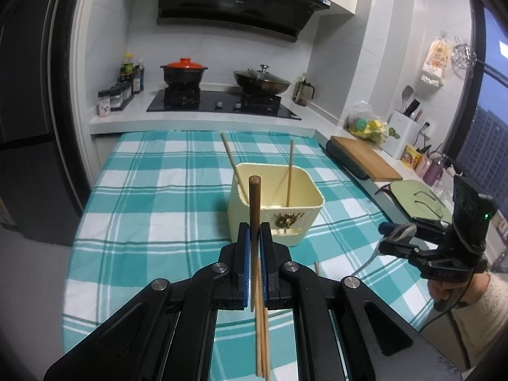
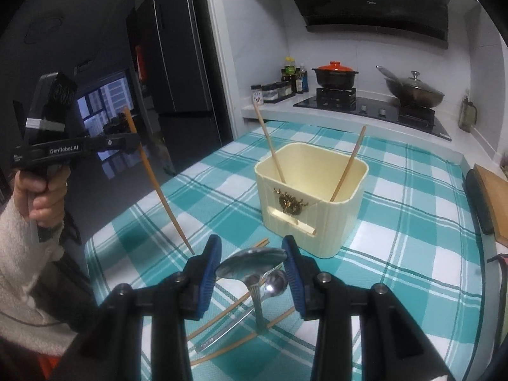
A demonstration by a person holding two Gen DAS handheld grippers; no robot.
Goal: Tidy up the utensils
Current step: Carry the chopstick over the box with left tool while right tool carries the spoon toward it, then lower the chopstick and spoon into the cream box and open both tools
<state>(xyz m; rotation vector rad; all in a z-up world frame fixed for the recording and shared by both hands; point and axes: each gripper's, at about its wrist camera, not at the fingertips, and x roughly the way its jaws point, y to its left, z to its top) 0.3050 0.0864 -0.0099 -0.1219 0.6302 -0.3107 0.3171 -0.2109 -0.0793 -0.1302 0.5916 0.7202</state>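
A cream plastic utensil box stands on the teal checked cloth and holds two wooden chopsticks. It also shows in the right wrist view. My left gripper is shut on a wooden chopstick, held upright in front of the box. It also shows in the right wrist view. My right gripper is shut on a metal spoon by its bowl, handle down. A second spoon and loose chopsticks lie on the cloth below.
A stove with a red-lidded pot and a wok stands behind the table. A wooden cutting board and a white holder sit on the right counter. A dark fridge stands at left.
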